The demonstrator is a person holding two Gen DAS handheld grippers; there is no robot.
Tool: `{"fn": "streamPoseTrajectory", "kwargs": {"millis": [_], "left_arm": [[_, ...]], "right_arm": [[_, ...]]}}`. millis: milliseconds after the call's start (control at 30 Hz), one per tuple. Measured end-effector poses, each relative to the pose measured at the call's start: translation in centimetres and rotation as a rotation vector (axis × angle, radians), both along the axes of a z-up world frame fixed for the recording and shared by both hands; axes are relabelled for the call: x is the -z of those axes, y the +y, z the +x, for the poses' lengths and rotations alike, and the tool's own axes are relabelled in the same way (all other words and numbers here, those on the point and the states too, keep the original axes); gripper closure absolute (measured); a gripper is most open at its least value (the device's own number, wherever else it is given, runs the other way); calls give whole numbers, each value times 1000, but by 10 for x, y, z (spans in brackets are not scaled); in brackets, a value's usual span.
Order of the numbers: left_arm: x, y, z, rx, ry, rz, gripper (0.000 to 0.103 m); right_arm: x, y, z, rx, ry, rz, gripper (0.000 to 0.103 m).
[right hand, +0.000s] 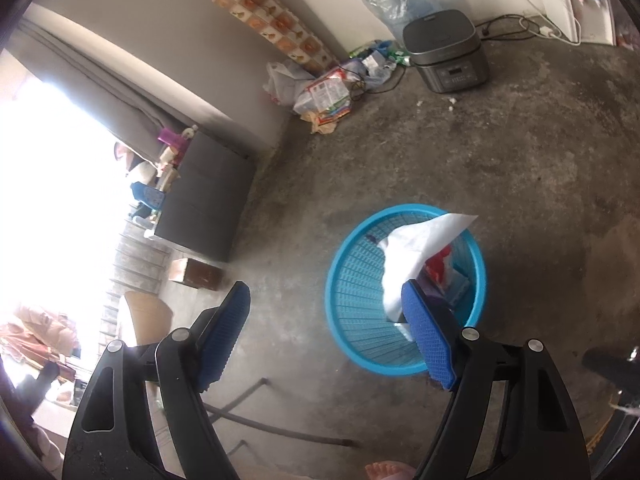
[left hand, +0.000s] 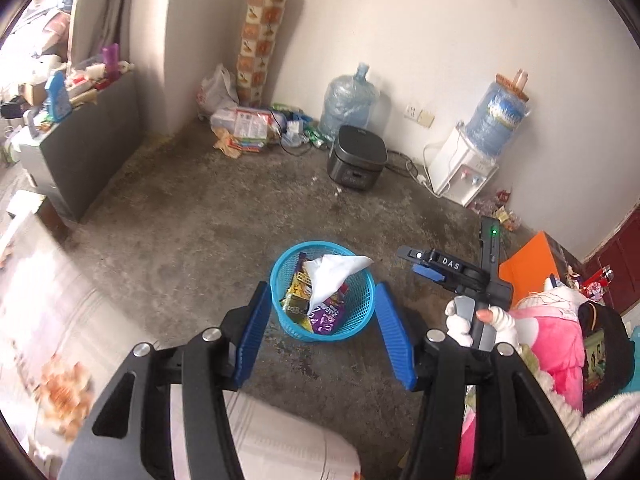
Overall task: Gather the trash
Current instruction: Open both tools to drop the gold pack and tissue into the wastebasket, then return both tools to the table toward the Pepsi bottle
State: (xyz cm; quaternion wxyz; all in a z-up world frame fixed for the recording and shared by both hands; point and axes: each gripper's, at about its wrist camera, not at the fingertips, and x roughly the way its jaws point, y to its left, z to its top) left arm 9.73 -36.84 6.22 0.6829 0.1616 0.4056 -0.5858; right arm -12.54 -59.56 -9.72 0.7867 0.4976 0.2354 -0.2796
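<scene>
Trash — wrappers (left hand: 316,312) and white paper (left hand: 332,276) — already fills the blue basket (left hand: 280,280) at twelve o'clock of both empty, spread grippers (left hand: 324,336) (right hand: 328,336), while litter (left hand: 248,128) waits at eleven.

Bare, stained concrete floor (left hand: 224,216) under plain white walls (left hand: 440,32). Grey curtain (right hand: 132,92) beside a glaring bright window (right hand: 48,184). Dark grey cabinet (left hand: 92,140) against the wall, cluttered on top. Dark red door (left hand: 616,260) at far right.
</scene>
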Motion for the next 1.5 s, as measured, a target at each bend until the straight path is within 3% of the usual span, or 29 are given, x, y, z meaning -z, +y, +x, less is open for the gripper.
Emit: {"fn": "streamPoseTrajectory", "kwargs": {"millis": [200, 333, 533, 733, 1000, 1133, 1167, 1200, 1267, 1367, 1400, 1433, 1500], "left_arm": [[-21, 97, 12, -140, -14, -41, 48], [-27, 162, 20, -296, 2, -88, 45], [-32, 227, 27, -473, -1, -120, 38], [-35, 257, 37, -560, 15, -164, 36], [-7, 255, 55, -607, 139, -156, 35], [-5, 255, 61, -616, 137, -150, 35], [-5, 256, 61, -620, 137, -151, 35], [-3, 258, 62, -621, 138, -152, 35], [-3, 261, 64, -630, 136, -153, 35], [0, 264, 66, -640, 144, -157, 35], [1, 265, 66, -641, 150, -159, 35], [2, 265, 66, -642, 155, -160, 35], [5, 265, 67, -641, 160, -160, 35]], "right_arm": [[10, -1, 4, 14, -3, 65, 31], [26, -14, 10, 54, 19, 144, 31], [78, -56, -2, 225, -17, 381, 40], [122, -86, 2, 284, 19, 517, 41], [168, -96, 32, 342, 72, 659, 42], [182, -98, 41, 385, 98, 674, 59], [184, -99, 41, 402, 100, 675, 71], [185, -100, 41, 412, 100, 666, 90], [177, -101, 41, 424, 97, 610, 101], [150, -100, 45, 385, 45, 454, 103], [125, -95, 54, 292, -4, 352, 103], [125, -95, 54, 292, -4, 352, 103], [101, -85, 70, 156, -22, 255, 103]]}}
